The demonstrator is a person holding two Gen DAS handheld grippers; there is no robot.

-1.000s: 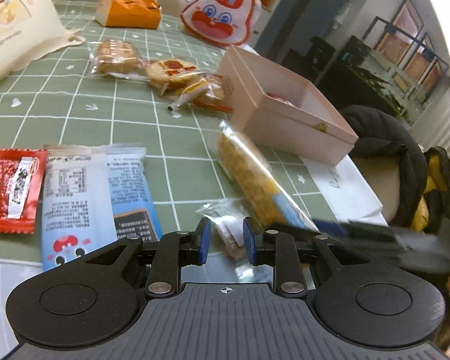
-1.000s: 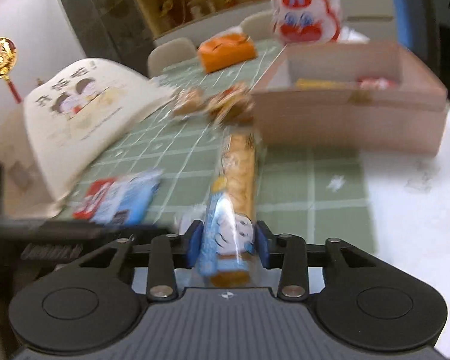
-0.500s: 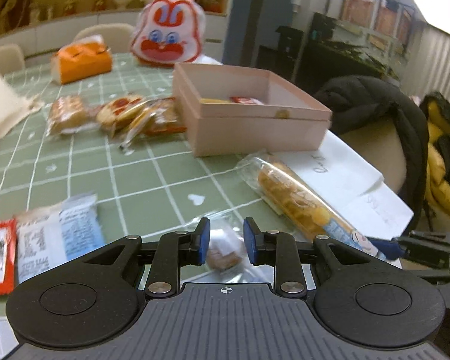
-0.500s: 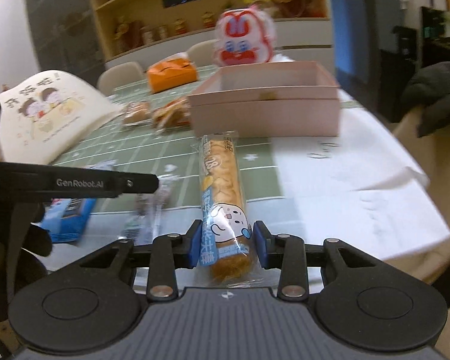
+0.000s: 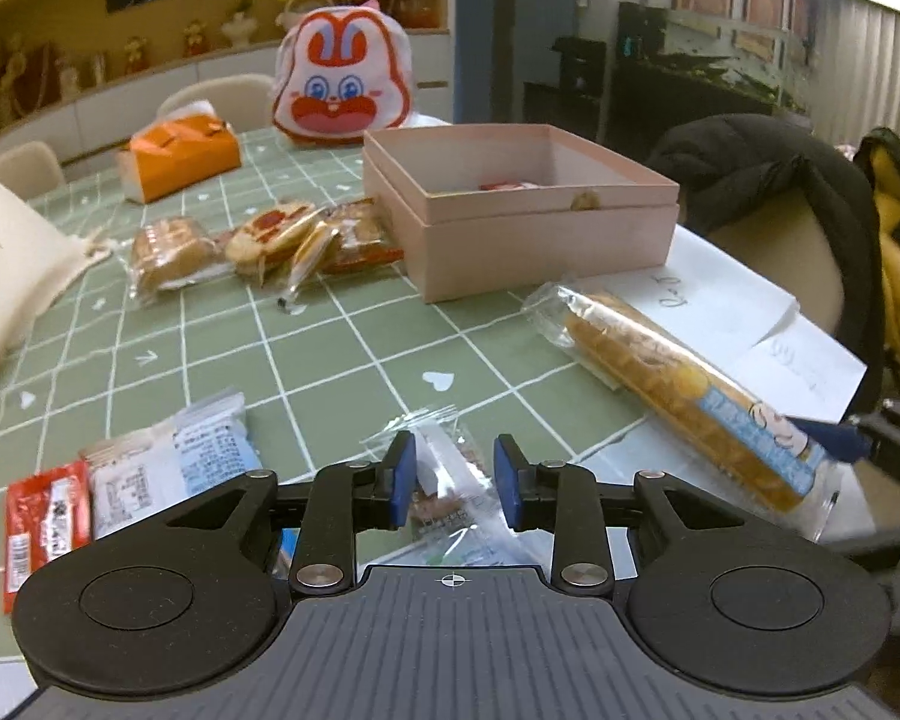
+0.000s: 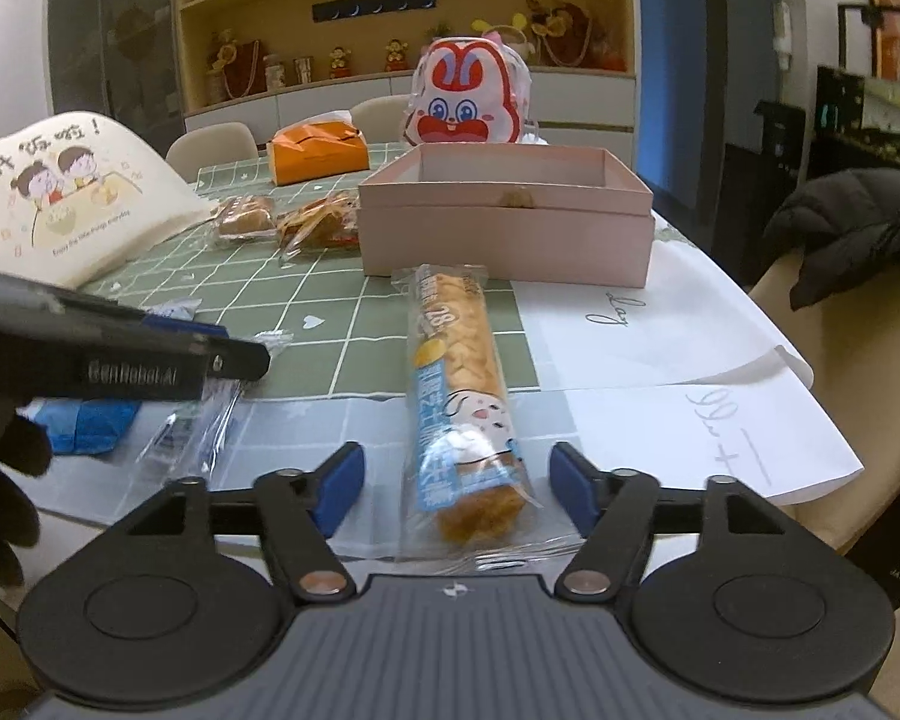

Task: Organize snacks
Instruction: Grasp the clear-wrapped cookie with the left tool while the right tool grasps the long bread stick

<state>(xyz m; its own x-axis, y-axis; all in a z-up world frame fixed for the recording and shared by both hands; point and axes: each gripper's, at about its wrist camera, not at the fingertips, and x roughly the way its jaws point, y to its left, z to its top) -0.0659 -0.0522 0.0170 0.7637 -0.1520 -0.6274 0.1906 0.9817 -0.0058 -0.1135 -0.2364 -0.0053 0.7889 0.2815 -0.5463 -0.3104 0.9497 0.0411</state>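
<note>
The bench (image 5: pixel 342 336) has a green checked cloth, and the snacks lie spread out on it. Far ahead of both sets of jaws sits the pink box (image 6: pixel 504 228), open on top, with a few small things inside. I think the snacks should go in there.

The long biscuit pack (image 6: pixel 465 396) lies flat on the bench, and its near end sits between the jaws of the right gripper (image 6: pixel 456 489). These jaws are opening, and the blue pads stand clear of the wrapper on both sides. The pack points straight at the box.

The jaws of the left gripper (image 5: pixel 455 477) are opening too. A small clear snack packet (image 5: pixel 450 480) lies between them, and the pads do not seem to press it.

To do this well, pinch the middle of a pack, not the thin crinkly end, and squeeze softly so the biscuits do not break.
</note>
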